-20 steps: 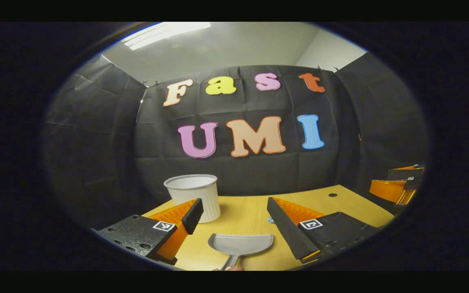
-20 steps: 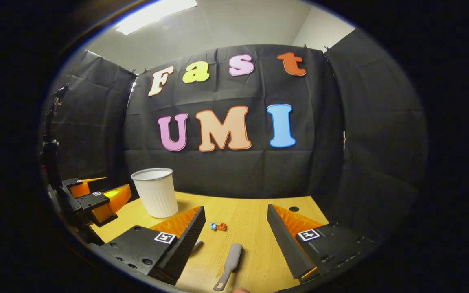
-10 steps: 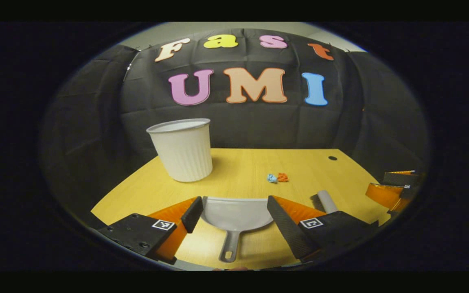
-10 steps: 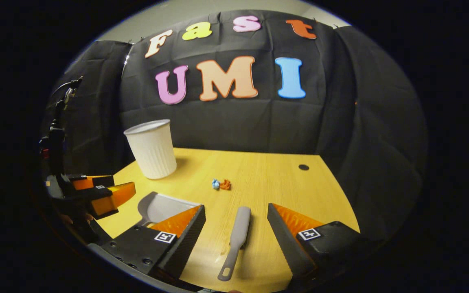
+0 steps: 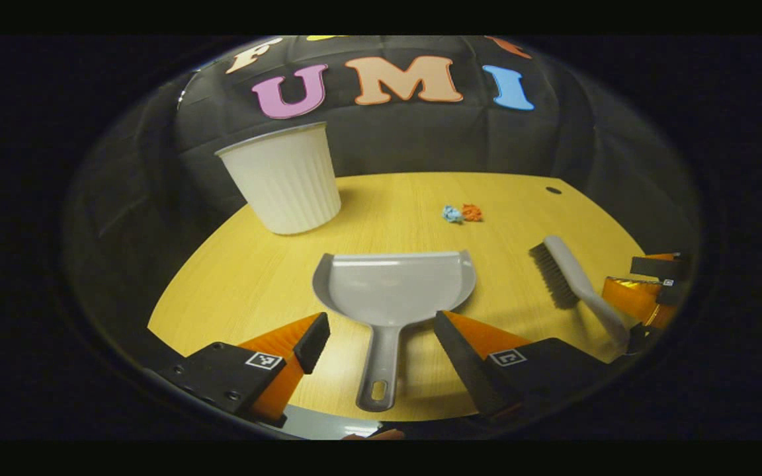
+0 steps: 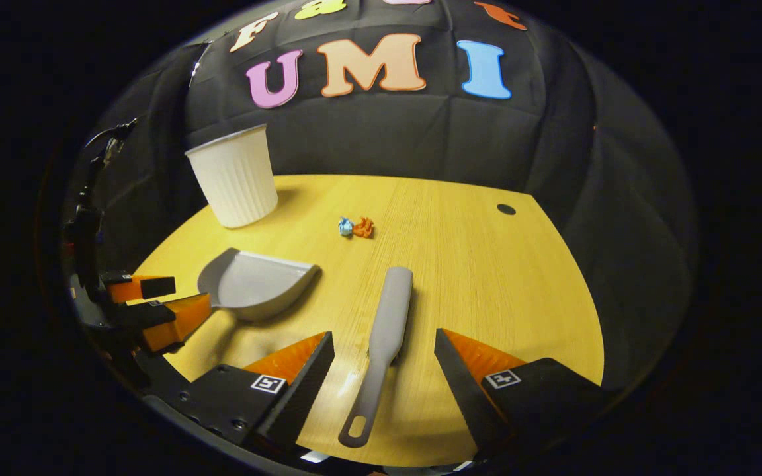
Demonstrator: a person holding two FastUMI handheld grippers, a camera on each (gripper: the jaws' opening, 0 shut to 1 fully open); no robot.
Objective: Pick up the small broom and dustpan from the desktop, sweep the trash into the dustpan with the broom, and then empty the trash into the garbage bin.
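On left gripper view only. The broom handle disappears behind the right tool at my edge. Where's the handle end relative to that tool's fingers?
Observer: In the right gripper view the broom lies flat on the desk. Its handle runs back between the fingers of the right tool, which are wide apart and touch nothing. The looped end sits nearer the left finger.
Operator: Anything beyond the left tool that I can't see?
Observer: Yes. From the right gripper view, a dark stand with cables rises off the desk's edge just behind the left tool.
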